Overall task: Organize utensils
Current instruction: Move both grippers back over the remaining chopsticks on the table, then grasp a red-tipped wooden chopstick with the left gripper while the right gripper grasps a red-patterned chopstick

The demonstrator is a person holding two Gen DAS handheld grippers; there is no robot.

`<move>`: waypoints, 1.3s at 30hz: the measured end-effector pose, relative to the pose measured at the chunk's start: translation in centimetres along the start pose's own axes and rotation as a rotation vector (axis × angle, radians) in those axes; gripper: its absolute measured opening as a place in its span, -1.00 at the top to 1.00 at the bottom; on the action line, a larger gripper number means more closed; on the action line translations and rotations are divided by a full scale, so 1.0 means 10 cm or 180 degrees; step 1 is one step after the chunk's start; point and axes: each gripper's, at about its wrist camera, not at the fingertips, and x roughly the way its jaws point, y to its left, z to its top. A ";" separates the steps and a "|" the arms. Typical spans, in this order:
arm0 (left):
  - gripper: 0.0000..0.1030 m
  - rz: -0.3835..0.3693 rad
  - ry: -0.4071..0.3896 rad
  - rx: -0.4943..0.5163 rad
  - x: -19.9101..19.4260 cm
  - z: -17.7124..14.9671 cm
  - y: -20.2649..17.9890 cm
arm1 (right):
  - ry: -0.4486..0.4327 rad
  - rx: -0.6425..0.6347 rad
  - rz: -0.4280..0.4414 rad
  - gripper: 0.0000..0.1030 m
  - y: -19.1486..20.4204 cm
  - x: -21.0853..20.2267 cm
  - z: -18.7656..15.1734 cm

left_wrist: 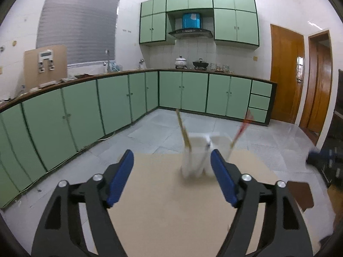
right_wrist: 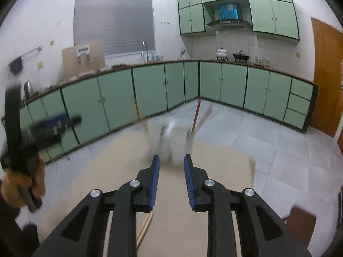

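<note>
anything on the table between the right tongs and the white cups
Nothing: the right wrist view shows only bare tan table between the right tongs and the blurred white cups.

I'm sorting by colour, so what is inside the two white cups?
The left white cup holds yellowish chopsticks; the right white cup holds reddish ones. The cup walls hide their lower ends, and blur prevents an exact count.

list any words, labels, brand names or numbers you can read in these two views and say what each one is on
No text can be read in either view.
Blue panel above the range hood: a white mark, too blurred to read.
White unit on the cardboard sheet: a pale display strip, too small to read.
White utensil holders: motion-blurred, no label visible.
Small marks on the wall: too small to tell.
</note>
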 end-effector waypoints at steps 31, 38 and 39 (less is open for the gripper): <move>-0.55 -0.0200 0.0870 -0.0009 -1.00 -2.17 -0.57 | 0.0814 0.0703 0.0181 0.89 0.33 -0.27 -2.07; -0.52 -0.0381 0.0981 0.0178 -0.89 -2.32 -0.96 | 0.0853 0.0719 0.0117 0.89 0.25 -0.21 -2.15; -0.52 -0.0386 0.1003 0.0188 -0.87 -2.34 -0.99 | 0.0849 0.0738 0.0123 0.88 0.24 -0.22 -2.15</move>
